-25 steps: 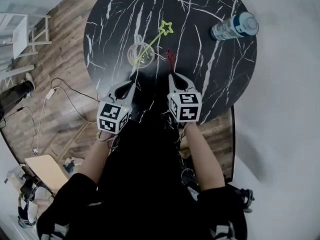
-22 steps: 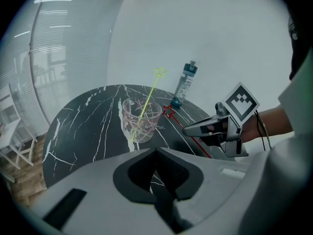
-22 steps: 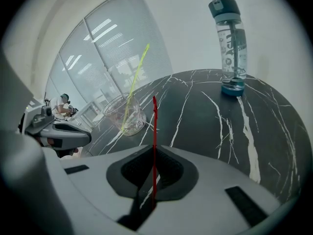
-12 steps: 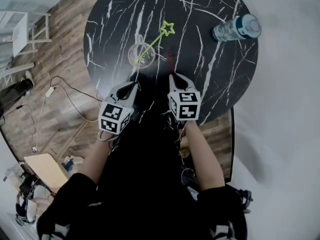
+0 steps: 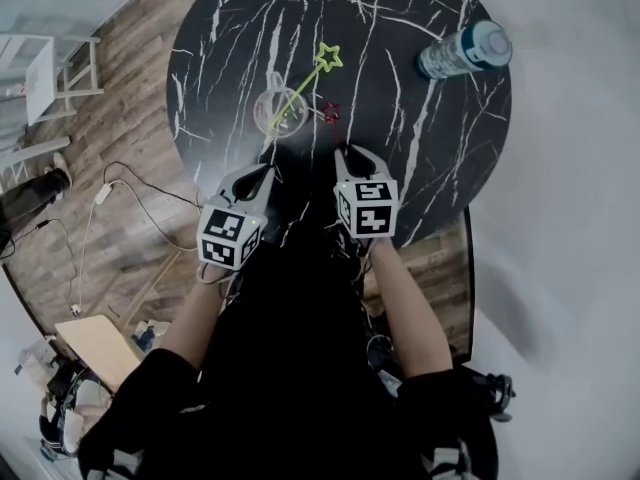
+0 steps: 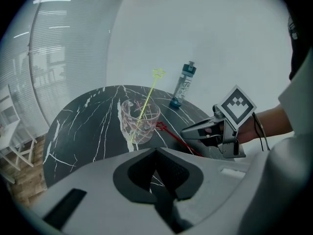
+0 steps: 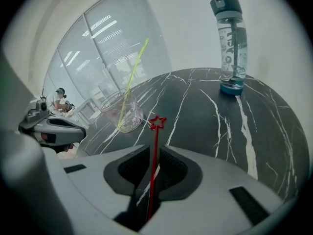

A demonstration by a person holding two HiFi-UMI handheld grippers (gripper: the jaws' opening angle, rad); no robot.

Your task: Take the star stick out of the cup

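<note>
Right gripper view showed the right tool [image 7: 155,155] clamped on a red star stick [image 7: 155,141], the thin straight shaft pinched between the closed jaws. The stick stood out past the jaw tips and ended in a small open star outline. It was clear of the cup, its star end hanging over the worktop [image 7: 205,116] just beside the cup's near side. In the left gripper view the left tool [image 6: 156,153] had its jaws together with nothing between them. It was held low at the near edge of the worktop, beside the right tool and apart from it.

Beyond the tool tips stood the cup [image 5: 282,110], clear, with a faint pattern on its wall, upright on the black worktop veined with white. A yellow star stick [image 5: 305,83] leaned inside it, foot at the bottom and shaft slanting up over the far rim. Its star outline sat well above the cup and toward the right. It was as thin as the red one and had the same open star at its end.

Farthest off, near the worktop's right edge, stood a clear bottle [image 5: 465,50] with a dark teal cap and base, well apart from the cup.
</note>
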